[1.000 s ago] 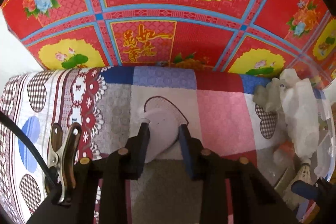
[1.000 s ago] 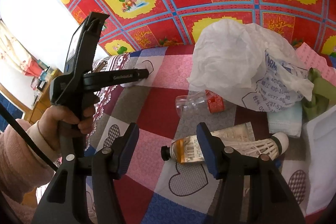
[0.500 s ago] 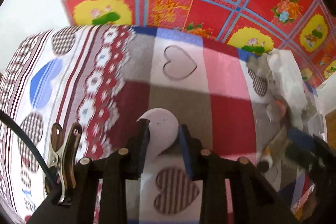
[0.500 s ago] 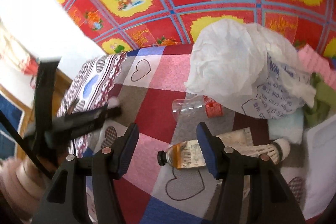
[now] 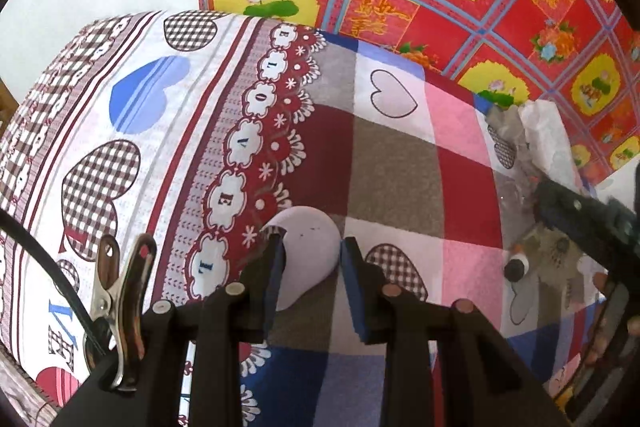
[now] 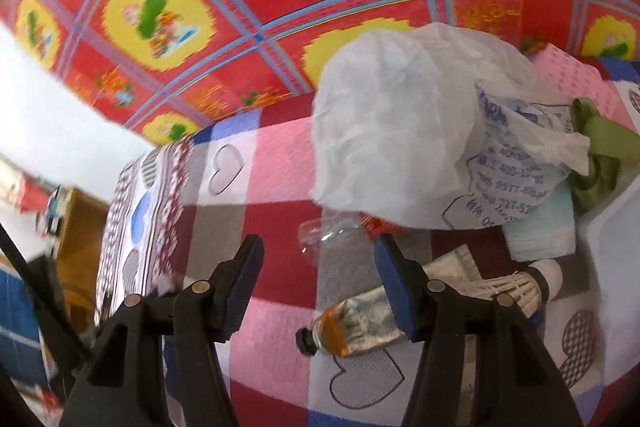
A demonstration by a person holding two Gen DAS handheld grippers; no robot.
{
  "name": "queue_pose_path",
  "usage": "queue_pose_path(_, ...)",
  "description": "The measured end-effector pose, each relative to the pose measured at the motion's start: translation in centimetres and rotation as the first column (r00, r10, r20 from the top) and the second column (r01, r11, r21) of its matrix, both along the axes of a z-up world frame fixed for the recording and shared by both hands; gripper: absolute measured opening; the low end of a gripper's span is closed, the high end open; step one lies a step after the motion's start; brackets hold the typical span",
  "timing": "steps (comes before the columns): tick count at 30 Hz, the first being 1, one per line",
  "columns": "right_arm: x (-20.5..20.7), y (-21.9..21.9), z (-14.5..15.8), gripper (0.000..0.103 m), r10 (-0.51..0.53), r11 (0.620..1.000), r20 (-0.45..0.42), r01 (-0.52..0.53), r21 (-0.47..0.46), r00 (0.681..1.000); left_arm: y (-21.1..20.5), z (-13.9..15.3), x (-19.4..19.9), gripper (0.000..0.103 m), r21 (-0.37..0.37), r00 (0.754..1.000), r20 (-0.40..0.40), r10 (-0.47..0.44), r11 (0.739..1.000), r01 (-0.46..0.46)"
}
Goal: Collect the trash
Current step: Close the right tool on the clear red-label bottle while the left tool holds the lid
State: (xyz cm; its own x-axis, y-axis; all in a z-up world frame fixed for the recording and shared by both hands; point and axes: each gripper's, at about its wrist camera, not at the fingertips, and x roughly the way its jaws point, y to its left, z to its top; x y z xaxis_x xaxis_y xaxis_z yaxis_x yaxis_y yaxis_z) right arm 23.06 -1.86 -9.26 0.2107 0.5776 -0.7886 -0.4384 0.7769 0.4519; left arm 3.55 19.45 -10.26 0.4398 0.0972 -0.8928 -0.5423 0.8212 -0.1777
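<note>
My right claw (image 6: 318, 287) stands spread and empty. The crumpled tube (image 6: 352, 323) lies just below-right of it, long axis crosswise, cap toward the gap, tail behind my right finger. My left claw (image 5: 312, 271) pinches a white scrap (image 5: 306, 251).

Clear bottle (image 6: 340, 233): far end hidden under the white plastic bag (image 6: 384, 123).
Squeezed tube (image 6: 356, 325): middle covered by the right gripper's finger (image 6: 394, 287).
Shuttlecock (image 6: 520, 285): feathers partly behind that same finger.
Pale rounded piece (image 5: 306, 259): sides covered by the left gripper's pads; what it is, unclear.
Room left of the bag: blurred.
</note>
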Motion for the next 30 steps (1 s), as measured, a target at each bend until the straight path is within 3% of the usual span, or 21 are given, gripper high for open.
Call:
queue_pose_path(4,0.6,0.0,0.0,0.065,-0.096,0.994,-0.003,0.096,-0.051,0.995,0.2,-0.2,0.0,0.03,-0.011,0.999,0.03,-0.023,1.0,0.024)
queue_pose_path(10,1.6,1.0,-0.6,0.066,-0.199,0.969,0.005,0.198,-0.148,0.98,-0.1,-0.2,-0.2,0.031,0.016,0.997,0.054,-0.055,0.998,0.055)
queue_pose_path(19,2.1,3.7,-1.5,0.066,-0.205,0.923,0.065,0.215,-0.319,0.977,0.6,-0.3,-0.9,0.031,-0.034,0.993,0.107,-0.057,0.998,0.061)
queue_pose_path(26,1.7,4.0,-2.2,0.065,-0.208,0.91,0.09,0.227,-0.346,0.974,0.7,-0.3,-1.1,0.031,-0.043,0.99,0.126,-0.07,0.996,0.076)
queue_pose_path(30,0.7,4.4,-2.3,0.046,-0.184,0.901,0.135,0.222,-0.372,0.974,0.9,-0.4,-1.3,0.03,-0.057,0.987,0.14,-0.082,0.994,0.09)
